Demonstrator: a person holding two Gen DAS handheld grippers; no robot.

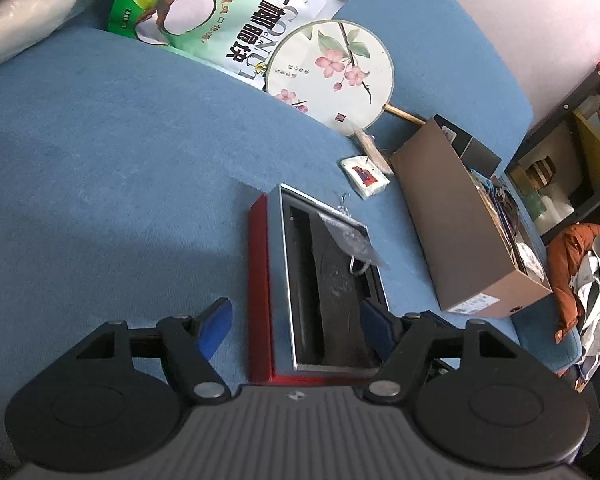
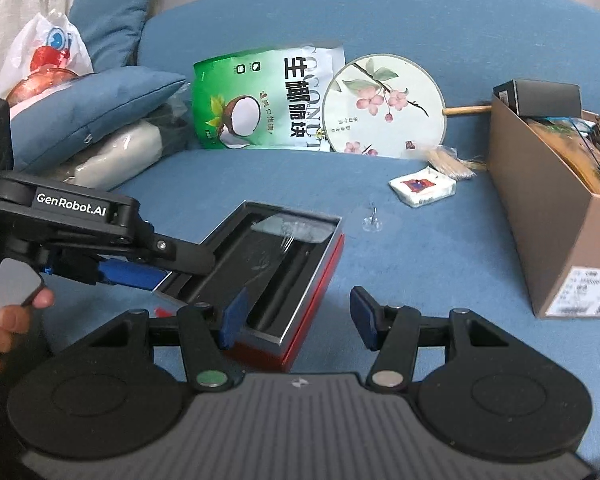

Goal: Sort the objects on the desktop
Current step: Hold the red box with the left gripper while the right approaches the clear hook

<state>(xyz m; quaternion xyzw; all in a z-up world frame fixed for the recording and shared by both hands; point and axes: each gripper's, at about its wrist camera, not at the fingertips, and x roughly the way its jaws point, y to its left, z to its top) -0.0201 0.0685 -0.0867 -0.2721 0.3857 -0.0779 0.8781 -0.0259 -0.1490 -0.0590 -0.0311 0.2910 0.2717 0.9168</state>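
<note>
Bare sofa seat (image 1: 100,184) left of red box (image 1: 260,280).

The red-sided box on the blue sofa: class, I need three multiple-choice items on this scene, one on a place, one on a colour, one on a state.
1. Where does the round fan lean?
A. inside the cardboard box
B. against the sofa back, beside the green snack bag
C. on the floor

2. What colour are the outer sides of the box?
A. red
B. yellow
C. white

3. How is the right gripper?
A. shut on the fan
B. shut on the tissue packet
C. open

Answers: B, it stands propped there; A, red sides show; C, its fingers are spread, holding nothing.
</note>
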